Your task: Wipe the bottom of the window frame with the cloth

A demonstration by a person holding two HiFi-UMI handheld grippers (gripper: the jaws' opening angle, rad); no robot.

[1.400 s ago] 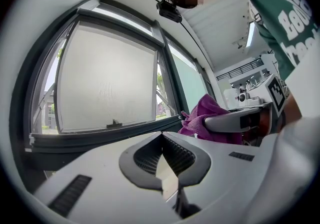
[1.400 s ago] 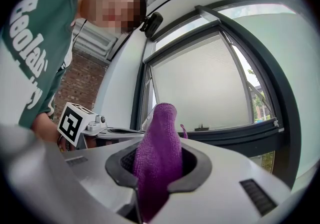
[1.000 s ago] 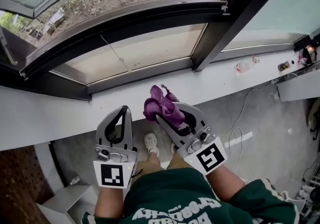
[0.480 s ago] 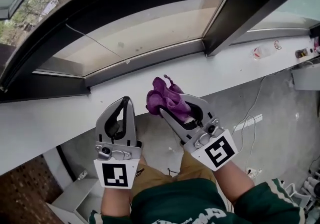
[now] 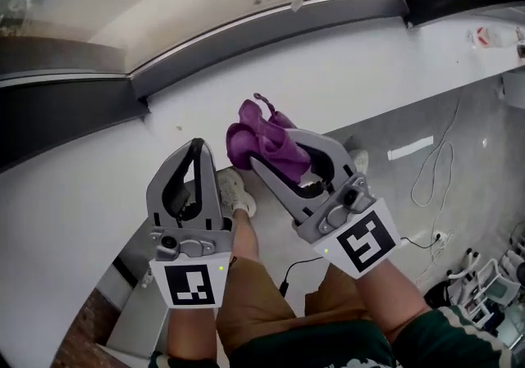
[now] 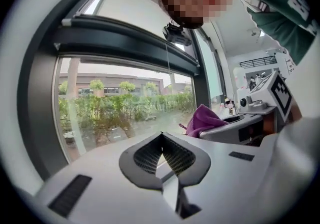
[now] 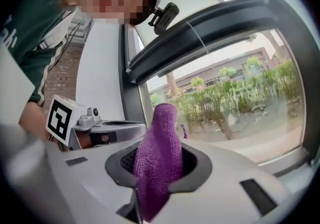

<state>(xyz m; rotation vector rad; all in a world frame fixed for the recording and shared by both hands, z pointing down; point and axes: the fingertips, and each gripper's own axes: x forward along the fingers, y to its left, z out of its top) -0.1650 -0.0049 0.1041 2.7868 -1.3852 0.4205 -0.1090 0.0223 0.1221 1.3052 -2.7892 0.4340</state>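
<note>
The purple cloth [image 5: 261, 138] was bunched up and pinched between the jaws of the right gripper [image 5: 275, 153]. A tuft stood up past the tips, and the rest was squeezed down into the throat of the claw. In the right gripper view the cloth [image 7: 159, 158] rose as a purple hump between the dark pads, with glass and greenery behind it. From above, it hung over the near edge of the white sill [image 5: 344, 84]. A bare band of sill lay between it and the grey bottom rail of the window frame [image 5: 271, 24]. I could not tell whether the cloth touched the sill.

Just beside it was the left gripper [image 5: 197, 147], with its jaws pressed together at the tips and nothing between them. Its own camera showed the tips meeting [image 6: 161, 136] and the cloth [image 6: 204, 119] off to one side. Both grippers pointed toward the window.

Below them were the person's brown shorts, a pale shoe [image 5: 235, 191] on the grey floor [image 5: 385, 124] and a white cable [image 5: 433, 171] looped further right.
</note>
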